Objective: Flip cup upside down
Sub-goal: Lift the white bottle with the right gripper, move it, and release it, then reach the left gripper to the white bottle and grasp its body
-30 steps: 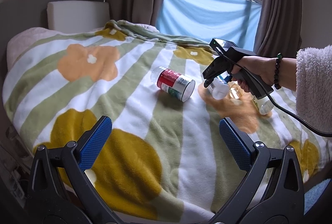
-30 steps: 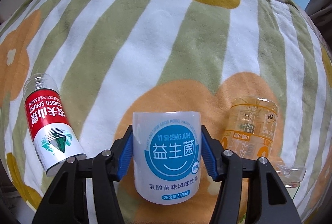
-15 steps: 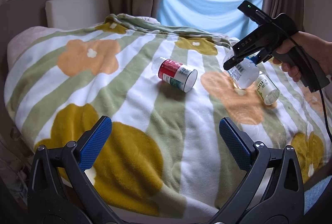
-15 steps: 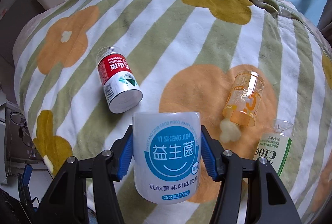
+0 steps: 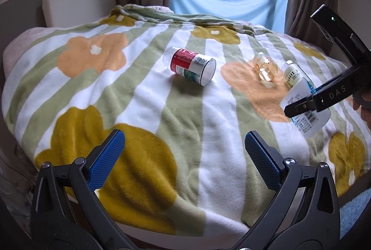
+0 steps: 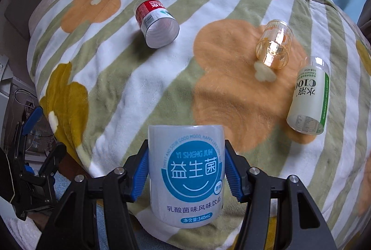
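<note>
My right gripper [image 6: 186,177] is shut on a white cup with a blue smiley label [image 6: 186,171], held in the air above the near edge of the bed. In the left wrist view the same white cup [image 5: 308,120] hangs tilted at the far right, clamped by the right gripper [image 5: 301,106]. My left gripper [image 5: 184,160] stands open over the blanket's near side with nothing between its blue pads. A red-and-white cup [image 5: 191,66] [image 6: 156,21] lies on its side mid-bed.
A flower-patterned striped blanket [image 5: 148,97] covers the bed. A clear orange cup [image 6: 276,47] [image 5: 264,66] and a white-and-green cup [image 6: 309,98] [image 5: 293,73] lie on their sides at the right. Curtains and a blue cloth hang behind. A cluttered floor edge shows at the left.
The right gripper has lifted the white cup off the blanket and drawn it back toward the bed's near right edge. The left gripper has stayed open and hardly moved.
</note>
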Tool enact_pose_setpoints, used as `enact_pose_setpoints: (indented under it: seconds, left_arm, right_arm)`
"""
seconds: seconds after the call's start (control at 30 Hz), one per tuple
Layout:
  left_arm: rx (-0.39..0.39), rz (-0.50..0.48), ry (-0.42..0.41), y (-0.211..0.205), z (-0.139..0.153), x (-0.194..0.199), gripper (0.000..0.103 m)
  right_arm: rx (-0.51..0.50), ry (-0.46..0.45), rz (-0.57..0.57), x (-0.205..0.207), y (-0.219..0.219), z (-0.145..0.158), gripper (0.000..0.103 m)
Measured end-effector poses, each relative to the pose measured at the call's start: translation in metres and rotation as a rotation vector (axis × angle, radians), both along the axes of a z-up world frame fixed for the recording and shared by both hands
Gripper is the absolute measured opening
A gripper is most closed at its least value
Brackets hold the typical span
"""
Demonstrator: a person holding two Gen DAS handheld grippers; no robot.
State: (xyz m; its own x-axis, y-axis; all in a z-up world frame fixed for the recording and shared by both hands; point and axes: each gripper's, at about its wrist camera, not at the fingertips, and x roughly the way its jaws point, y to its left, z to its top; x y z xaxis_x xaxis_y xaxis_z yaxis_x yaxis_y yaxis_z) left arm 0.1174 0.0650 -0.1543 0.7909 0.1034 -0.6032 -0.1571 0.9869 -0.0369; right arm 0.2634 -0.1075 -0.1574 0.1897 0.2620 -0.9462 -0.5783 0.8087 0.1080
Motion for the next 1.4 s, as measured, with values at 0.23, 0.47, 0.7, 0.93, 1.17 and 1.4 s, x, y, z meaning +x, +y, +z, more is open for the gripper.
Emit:
enact_pose_setpoints:
  seconds: [0.23,0.47,0.7,0.93,1.17,1.4]
  left_arm:
    - [0.0,-0.007,0.017,-0.002,-0.003,0.002,0.103]
    - [0.005,-0.013,0.026,-0.004,-0.006,0.004,0.103]
    - [0.018,-0.022,0.041,-0.007,-0.008,0.006,0.103]
    - [0.02,-0.083,0.065,-0.019,-0.01,0.006,0.103]
    - [-0.017,-0.204,0.117,-0.046,0.01,0.009,0.103]
    - [-0.077,-0.286,0.195,-0.091,0.04,0.047,0.103]
  right_arm:
    - [-0.02,0.017,-0.04,0.001,-0.008,-0.032,0.054]
    - [0.008,0.028,-0.073,0.011,-0.011,-0.038,0.055]
    - [0.074,-0.003,-0.123,0.01,-0.02,-0.028,0.101]
    - [0.166,-0.12,-0.153,-0.019,-0.055,0.015,0.102]
    - [0.232,-0.261,-0.168,-0.08,-0.097,0.055,0.102]
    - [0.268,-0.451,-0.188,-0.136,-0.132,0.054,0.102]
